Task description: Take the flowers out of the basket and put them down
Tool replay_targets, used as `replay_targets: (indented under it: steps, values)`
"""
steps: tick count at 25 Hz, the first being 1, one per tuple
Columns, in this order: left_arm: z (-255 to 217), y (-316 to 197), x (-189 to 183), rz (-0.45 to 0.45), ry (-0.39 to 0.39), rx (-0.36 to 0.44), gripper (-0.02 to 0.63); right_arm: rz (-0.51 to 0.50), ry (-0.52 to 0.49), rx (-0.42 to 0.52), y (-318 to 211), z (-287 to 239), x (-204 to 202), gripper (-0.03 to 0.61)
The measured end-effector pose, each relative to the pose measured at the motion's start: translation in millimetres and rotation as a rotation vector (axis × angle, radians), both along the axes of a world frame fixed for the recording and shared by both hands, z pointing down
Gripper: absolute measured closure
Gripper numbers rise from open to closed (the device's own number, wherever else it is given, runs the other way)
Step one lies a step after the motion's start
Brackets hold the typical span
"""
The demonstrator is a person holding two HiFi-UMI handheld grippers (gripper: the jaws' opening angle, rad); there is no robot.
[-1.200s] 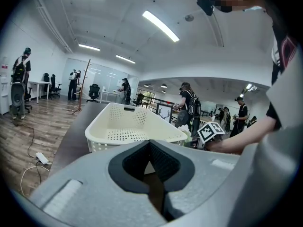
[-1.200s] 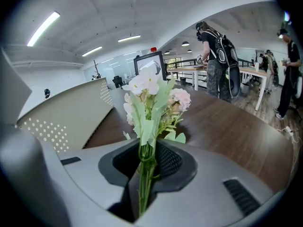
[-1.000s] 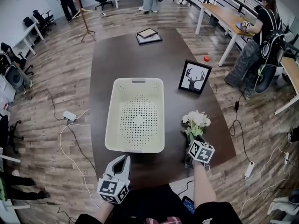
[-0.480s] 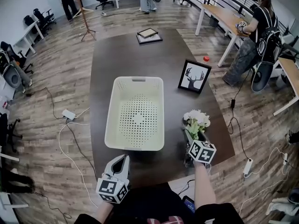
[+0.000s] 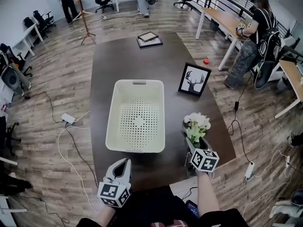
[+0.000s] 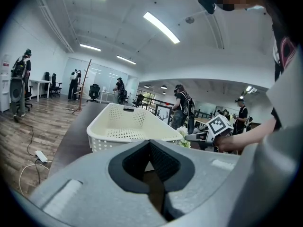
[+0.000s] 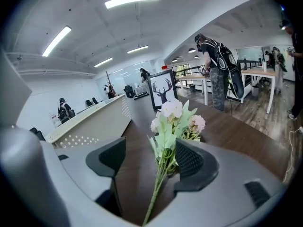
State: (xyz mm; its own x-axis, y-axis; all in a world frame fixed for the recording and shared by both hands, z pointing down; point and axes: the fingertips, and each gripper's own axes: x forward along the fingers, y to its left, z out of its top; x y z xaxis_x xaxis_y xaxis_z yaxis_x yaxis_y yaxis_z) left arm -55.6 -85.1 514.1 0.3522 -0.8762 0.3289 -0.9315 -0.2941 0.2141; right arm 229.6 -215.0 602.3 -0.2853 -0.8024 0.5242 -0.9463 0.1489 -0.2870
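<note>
The basket (image 5: 135,82) sits mid-table (image 5: 113,56): cream plastic, rectangular with rounded corners, upright, long side running away from the person. Nothing in it, just the perforated floor, dotted walls and a handle slot in the far rim. And the flowers (image 5: 197,124) are out, down on the dark wood just right of the basket's near right corner, close but not touching it. It's a small bunch: white and pale pink blooms, light green leaves, thin green stems. Heads point toward the table's far end and the stems trail back toward the person, near the table's edge.
</note>
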Motion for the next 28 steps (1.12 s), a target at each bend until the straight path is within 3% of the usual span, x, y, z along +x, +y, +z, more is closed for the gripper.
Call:
replay_targets:
  steps: [16,20,28]
  values:
    - [0.3,5.1,22.2,0.069,0.018,0.023,0.604,-0.020,-0.012,0.007,57.3,-0.2,-16.8,0.258]
    - [0.7,6.6,24.5,0.085,0.021,0.028,0.604,-0.069,0.025,0.039,69.3,-6.6,-30.0,0.259]
    - [5.4,12.2,26.9,0.107,0.034,0.018,0.604,-0.062,0.024,0.081,95.3,-18.4,-47.9,0.342]
